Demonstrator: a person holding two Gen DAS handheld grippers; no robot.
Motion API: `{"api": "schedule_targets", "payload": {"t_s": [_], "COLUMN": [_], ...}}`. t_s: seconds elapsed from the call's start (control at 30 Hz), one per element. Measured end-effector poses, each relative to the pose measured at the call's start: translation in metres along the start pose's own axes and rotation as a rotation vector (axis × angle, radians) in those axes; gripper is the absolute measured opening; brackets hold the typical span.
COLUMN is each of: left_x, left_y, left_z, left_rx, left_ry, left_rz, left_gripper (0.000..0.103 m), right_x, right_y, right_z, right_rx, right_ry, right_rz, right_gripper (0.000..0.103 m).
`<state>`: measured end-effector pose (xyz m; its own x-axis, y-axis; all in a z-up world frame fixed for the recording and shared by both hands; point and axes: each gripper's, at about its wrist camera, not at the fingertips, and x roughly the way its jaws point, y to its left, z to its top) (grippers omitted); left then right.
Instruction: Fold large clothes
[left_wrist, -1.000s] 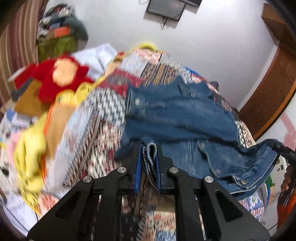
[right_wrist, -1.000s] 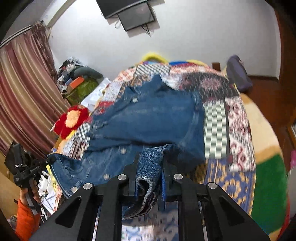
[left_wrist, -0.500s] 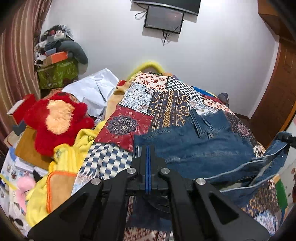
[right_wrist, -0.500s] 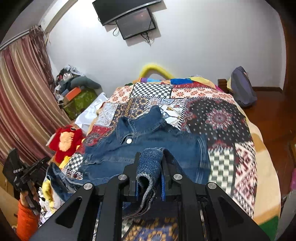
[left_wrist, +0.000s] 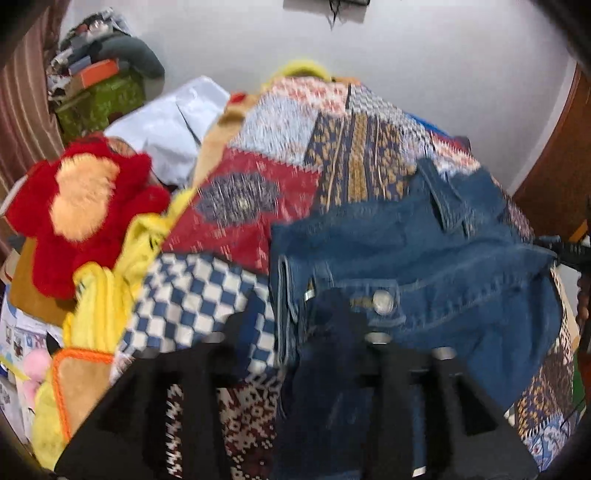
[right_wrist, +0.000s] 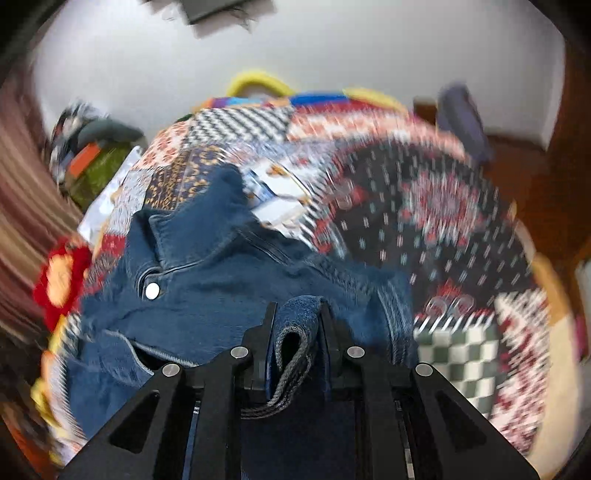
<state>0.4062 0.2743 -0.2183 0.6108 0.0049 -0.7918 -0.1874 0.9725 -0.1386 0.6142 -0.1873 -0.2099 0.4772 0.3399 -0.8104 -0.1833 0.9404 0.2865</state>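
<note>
The denim jacket (left_wrist: 424, 258) lies spread on the patchwork bedspread (left_wrist: 251, 206), collar toward the far wall, with 1 metal button showing near its front edge in each view. The left gripper (left_wrist: 295, 332) hangs over the jacket's near left edge; its jaws have just been opening and now stand apart, with the folded denim edge lying between them and no pad pressing on it, though the picture is blurred there. The right gripper (right_wrist: 297, 325) is clamped on a folded wad of the jacket's hem, the grey inside of the cloth curling out between its 2 black fingers (right_wrist: 267, 325). In the right wrist view the jacket (right_wrist: 221, 280) fills the bedspread's (right_wrist: 424, 206) near left part, its collar pointing toward the checked patch at the far end. To the left of the bedspread sits a red plush toy (left_wrist: 81, 210) with an orange face, and just beside it, nearer the camera, a heap of yellow cloth (left_wrist: 99, 306). Beyond the toy lies a pale blue sheet (left_wrist: 173, 125), and farther left a green box (left_wrist: 99, 99) stacked with clutter stands against the white wall (left_wrist: 424, 55).
</note>
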Motion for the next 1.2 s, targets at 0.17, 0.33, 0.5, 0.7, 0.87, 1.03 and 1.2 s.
{"api": "schedule_targets", "payload": {"t_s": [0.17, 0.33, 0.5, 0.7, 0.87, 1.03, 1.2], "left_x": [0.008, 0.015, 0.017, 0.010, 0.032, 0.058, 0.066], "left_y": [0.002, -0.001, -0.013, -0.019, -0.021, -0.030, -0.032], "left_z": [-0.012, -0.022, -0.027, -0.015, -0.001, -0.001, -0.005], "left_rx": [-0.034, -0.053, -0.015, -0.010, -0.049, -0.031, -0.002], "left_ry": [0.042, 0.099, 0.136, 0.111, 0.150, 0.189, 0.171], "left_rz": [-0.035, -0.060, -0.046, -0.063, -0.099, -0.094, -0.087], "left_gripper": [0.058, 0.058, 0.058, 0.061, 0.064, 0.064, 0.063], "right_x": [0.007, -0.014, -0.054, -0.098, -0.087, -0.048, 0.002], "right_y": [-0.022, -0.011, -0.012, -0.031, -0.023, 0.004, 0.011], "right_z": [0.003, 0.009, 0.018, 0.018, -0.011, -0.031, -0.033], "right_rx": [0.098, 0.014, -0.035, -0.079, -0.173, -0.268, -0.308], "right_ry": [0.016, -0.032, -0.192, -0.194, -0.079, 0.016, 0.087], "right_rz": [0.066, -0.021, -0.300, -0.262, -0.170, -0.141, -0.182], "right_gripper": [0.015, 0.015, 0.016, 0.016, 0.016, 0.016, 0.016]}}
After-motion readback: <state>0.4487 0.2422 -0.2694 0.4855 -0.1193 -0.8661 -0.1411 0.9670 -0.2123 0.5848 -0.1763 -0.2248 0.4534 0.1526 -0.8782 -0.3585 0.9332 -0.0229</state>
